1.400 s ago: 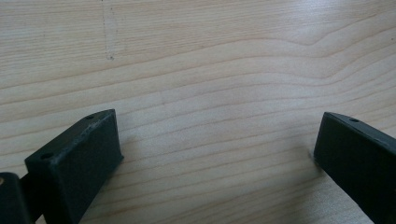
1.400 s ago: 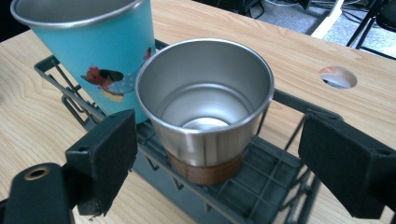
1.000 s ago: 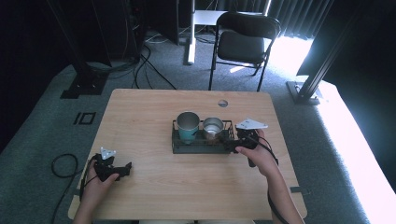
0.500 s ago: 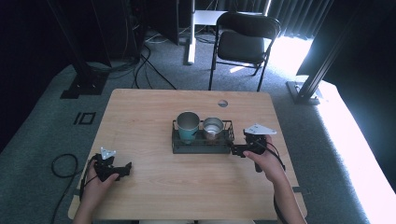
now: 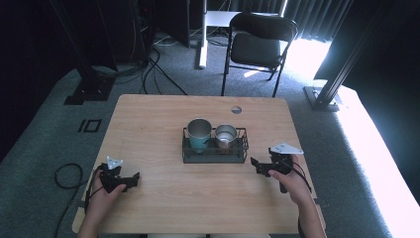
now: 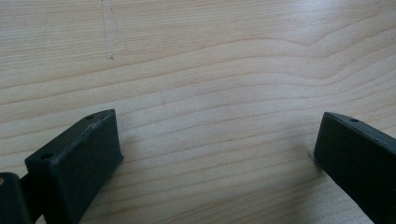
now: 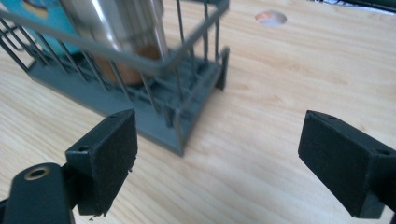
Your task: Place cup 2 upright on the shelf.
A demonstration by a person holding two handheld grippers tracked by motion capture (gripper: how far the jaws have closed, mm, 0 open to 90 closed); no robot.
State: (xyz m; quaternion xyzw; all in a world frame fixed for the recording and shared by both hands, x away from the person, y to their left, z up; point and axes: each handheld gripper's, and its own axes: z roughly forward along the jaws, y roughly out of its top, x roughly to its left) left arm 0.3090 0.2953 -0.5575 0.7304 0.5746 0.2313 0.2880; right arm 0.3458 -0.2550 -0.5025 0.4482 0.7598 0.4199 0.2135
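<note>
A dark wire rack (image 5: 213, 157) stands at the table's middle and holds a teal cup (image 5: 199, 135) on its left and a steel cup (image 5: 226, 135) beside it. My right gripper (image 5: 255, 165) is open just right of the rack's near right corner, touching nothing. In the right gripper view the rack (image 7: 140, 126), the steel cup (image 7: 126, 28) and a bit of the teal cup (image 7: 32, 14) lie ahead to the left of the open gripper (image 7: 217, 154). My left gripper (image 5: 135, 177) rests open near the front left; its gripper (image 6: 215, 154) frames bare wood.
The wooden table (image 5: 198, 203) has a round cable hole (image 5: 236, 109) behind the rack. A black folding chair (image 5: 260, 47) stands beyond the far edge. Cables lie on the grey floor (image 5: 64, 173) at the left.
My right gripper has drawn back from the rack's right end toward the near edge of the table. The left gripper has stayed in place.
</note>
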